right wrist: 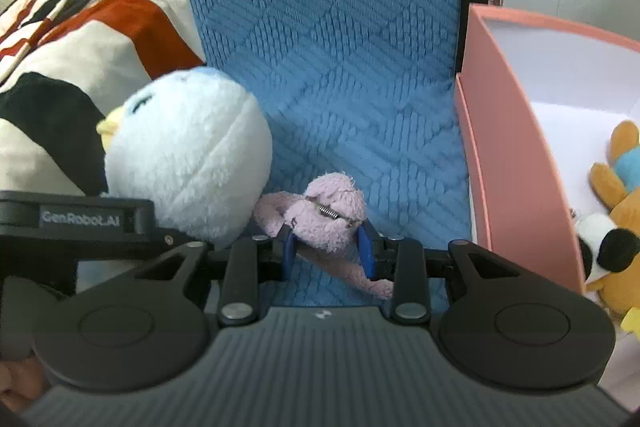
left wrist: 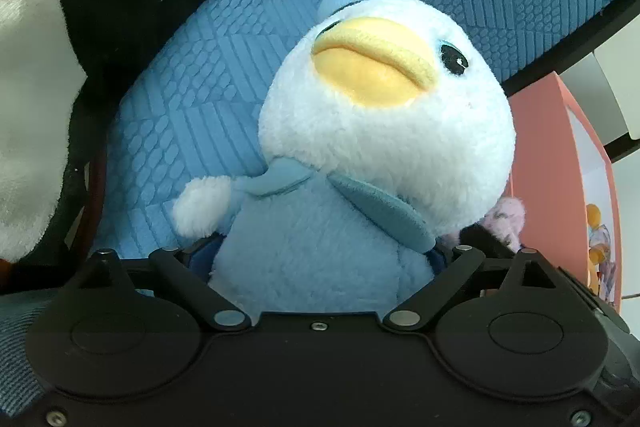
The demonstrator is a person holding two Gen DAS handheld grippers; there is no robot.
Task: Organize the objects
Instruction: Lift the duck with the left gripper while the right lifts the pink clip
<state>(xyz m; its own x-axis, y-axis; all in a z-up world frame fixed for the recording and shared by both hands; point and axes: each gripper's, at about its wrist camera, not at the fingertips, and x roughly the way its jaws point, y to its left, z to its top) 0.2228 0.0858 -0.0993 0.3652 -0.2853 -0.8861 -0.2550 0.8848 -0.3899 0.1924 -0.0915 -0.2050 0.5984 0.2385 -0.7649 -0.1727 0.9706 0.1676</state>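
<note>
Left tool [left wrist: 320, 259] clamps blue duck plush [left wrist: 360, 131] | right tool [right wrist: 326, 255] clamps pink plush [right wrist: 332, 215] | blue textured cushion [right wrist: 340, 47] behind | pink box [right wrist: 512, 163] right

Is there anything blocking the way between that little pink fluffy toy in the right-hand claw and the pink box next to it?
Nothing visible does. The right gripper holds the small pink plush toy against the blue textured cushion. The open pink cardboard box stands just to its right, with only bare cushion between; its near wall must be cleared.
</note>
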